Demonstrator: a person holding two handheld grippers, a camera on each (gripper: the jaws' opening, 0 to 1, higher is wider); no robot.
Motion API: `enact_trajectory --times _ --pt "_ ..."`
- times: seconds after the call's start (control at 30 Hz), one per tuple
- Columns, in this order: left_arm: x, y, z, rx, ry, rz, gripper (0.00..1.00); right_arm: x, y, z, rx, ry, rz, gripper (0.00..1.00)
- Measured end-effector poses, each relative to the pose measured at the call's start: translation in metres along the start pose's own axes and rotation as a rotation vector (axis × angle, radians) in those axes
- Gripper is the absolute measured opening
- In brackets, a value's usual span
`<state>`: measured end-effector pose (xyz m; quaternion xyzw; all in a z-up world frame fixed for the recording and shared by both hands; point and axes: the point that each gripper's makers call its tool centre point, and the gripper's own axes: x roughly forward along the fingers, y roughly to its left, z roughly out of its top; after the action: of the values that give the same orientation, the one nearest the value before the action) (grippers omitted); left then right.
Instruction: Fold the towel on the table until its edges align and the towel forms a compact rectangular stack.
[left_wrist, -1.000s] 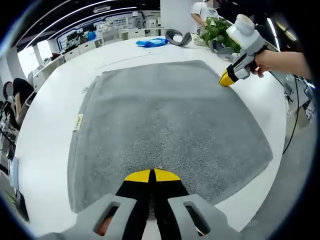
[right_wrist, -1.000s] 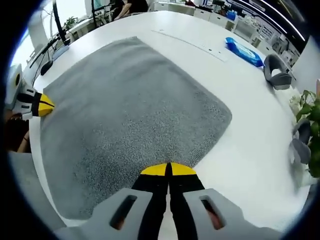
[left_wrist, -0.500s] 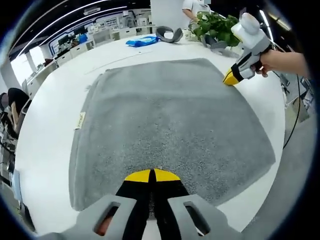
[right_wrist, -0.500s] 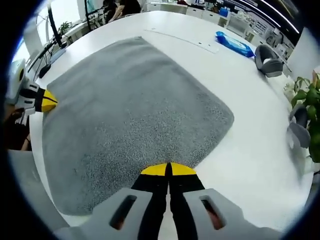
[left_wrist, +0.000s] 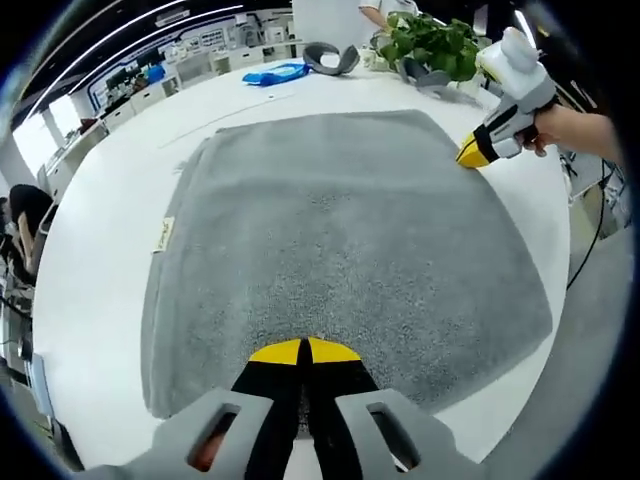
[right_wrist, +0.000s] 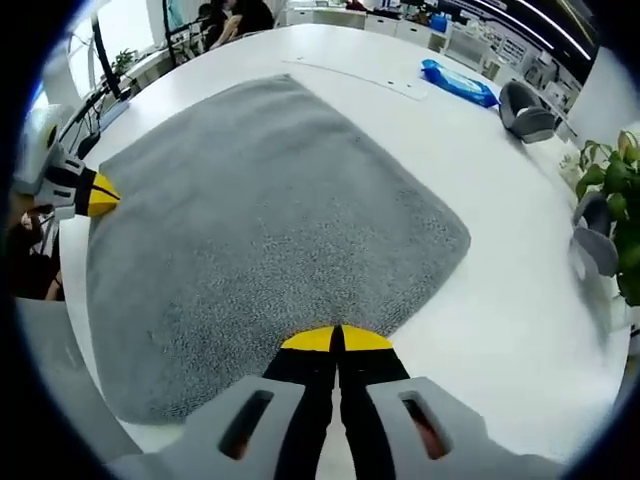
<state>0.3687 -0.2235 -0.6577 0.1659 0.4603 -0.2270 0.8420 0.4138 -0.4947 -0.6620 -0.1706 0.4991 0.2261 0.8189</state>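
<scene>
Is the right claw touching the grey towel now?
Touching. In the left gripper view, the right claw's yellow tips sit on the towel's edge; in the right gripper view, its shut tips rest on the towel border with no gap.

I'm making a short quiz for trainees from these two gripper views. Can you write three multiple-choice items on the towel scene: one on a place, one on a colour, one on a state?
1. Where does the blue packet lie?
A. on the towel
B. on the bare table beyond the towel
C. between a gripper's jaws

2. What colour is the towel?
A. grey
B. blue
C. white

3. How does the towel lie?
A. folded in half
B. rolled up
C. spread flat in one layer

Answers: 1 B, it rests on the white table past the towel's far edge. 2 A, its whole surface is grey. 3 C, all four edges lie open with no fold showing.
</scene>
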Motion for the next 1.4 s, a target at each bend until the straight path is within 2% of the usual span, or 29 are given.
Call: enact_trajectory --times 0.2,0.33,0.57,1.0,1.4 --pt "0.002 0.001 0.003 0.025 0.016 -0.004 0.00 -0.004 0.000 -0.008 0.040 -0.016 0.013 0.00" --pt "0.004 0.002 0.006 0.028 0.018 -0.001 0.00 -0.008 0.005 -0.016 0.011 -0.006 0.019 0.00" --pt "0.008 0.004 0.012 0.054 0.025 -0.004 0.00 -0.012 0.005 -0.022 0.057 -0.022 0.041 0.00" --pt "0.014 0.006 0.021 0.077 0.028 -0.024 0.00 -0.014 0.007 -0.025 0.053 -0.050 -0.020 0.00" --pt "0.018 0.004 0.027 0.183 0.056 -0.018 0.00 -0.020 0.011 -0.037 0.137 -0.069 0.002 0.00"
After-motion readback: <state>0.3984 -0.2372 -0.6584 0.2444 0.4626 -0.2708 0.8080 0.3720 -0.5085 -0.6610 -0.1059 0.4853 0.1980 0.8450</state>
